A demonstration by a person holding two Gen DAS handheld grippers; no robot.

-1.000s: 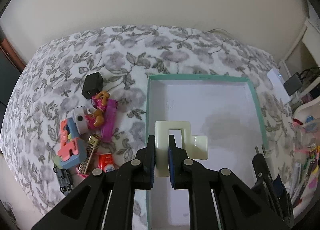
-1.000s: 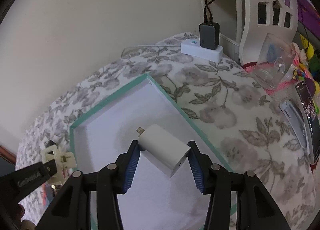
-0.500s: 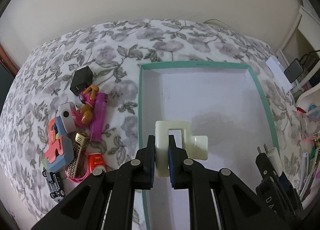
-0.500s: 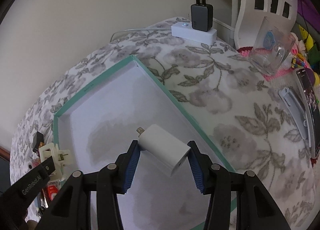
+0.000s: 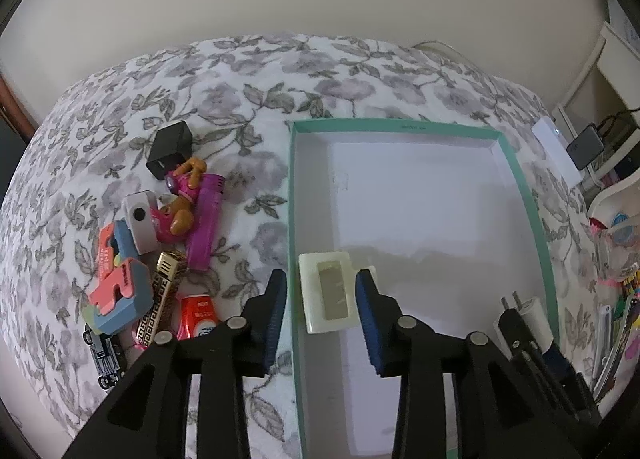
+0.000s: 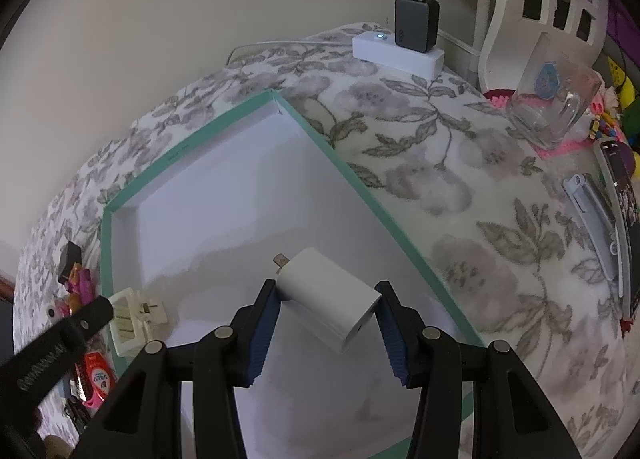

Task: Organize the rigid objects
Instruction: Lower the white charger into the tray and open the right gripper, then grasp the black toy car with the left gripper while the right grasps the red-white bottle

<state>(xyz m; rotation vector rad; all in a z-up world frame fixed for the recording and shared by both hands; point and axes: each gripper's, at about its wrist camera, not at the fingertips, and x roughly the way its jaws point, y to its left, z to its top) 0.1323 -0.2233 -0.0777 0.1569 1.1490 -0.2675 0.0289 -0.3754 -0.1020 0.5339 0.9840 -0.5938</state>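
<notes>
A cream plug adapter (image 5: 328, 291) lies flat on the white floor of the teal-rimmed tray (image 5: 400, 124), against its left wall. My left gripper (image 5: 322, 311) hangs over it with its jaws opening; the pads stand apart from the adapter on both sides. The right wrist view shows the same adapter (image 6: 132, 319) by the left fingertip (image 6: 96, 309). Over the tray's (image 6: 360, 179) near right part, my right gripper (image 6: 326, 327) is shut on a white wall charger (image 6: 328, 299), prongs pointing away, held above the floor.
Left of the tray lies a pile: black cube charger (image 5: 170, 149), pink lighter (image 5: 206, 219), toy dog (image 5: 180, 199), pink-blue block (image 5: 120, 295), gold lighter (image 5: 160, 295), red tub (image 5: 198, 315). Right of it are a power strip (image 6: 400, 51), a glass (image 6: 556, 99) and a phone (image 6: 624, 227).
The left jaws have opened and let go of the cream adapter, which now lies flat in the tray. The right gripper still holds the white charger in about the same place.
</notes>
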